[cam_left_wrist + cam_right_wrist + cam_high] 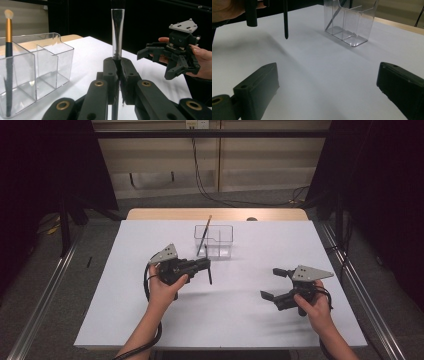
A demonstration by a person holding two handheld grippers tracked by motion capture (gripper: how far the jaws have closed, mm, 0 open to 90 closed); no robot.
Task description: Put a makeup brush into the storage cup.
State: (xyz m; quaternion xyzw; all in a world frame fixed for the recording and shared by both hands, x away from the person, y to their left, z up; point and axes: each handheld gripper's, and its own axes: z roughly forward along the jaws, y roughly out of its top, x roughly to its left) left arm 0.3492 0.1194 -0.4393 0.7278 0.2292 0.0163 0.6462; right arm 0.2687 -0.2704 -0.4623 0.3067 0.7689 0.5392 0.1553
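Observation:
My left gripper [206, 264] [118, 62] is shut on a slim dark stick [209, 272] [117, 32], which it holds upright just above the white table; the stick's lower tip [286, 37] hangs clear of the surface. Just beyond it stands a clear compartment organizer [226, 236] [50, 60] [354, 25]. A brush with a gold ferrule [205, 234] [8, 30] leans in the organizer's left compartment. My right gripper [270, 283] [155, 63] [327, 72] is open at the table's right, with nothing between its jaws.
A white sheet [225, 315] covers the table, with a wooden strip [165, 214] at its far edge. Metal rails [45, 290] run along both sides, and dark curtains and cables lie behind. Bare surface stretches between the two grippers.

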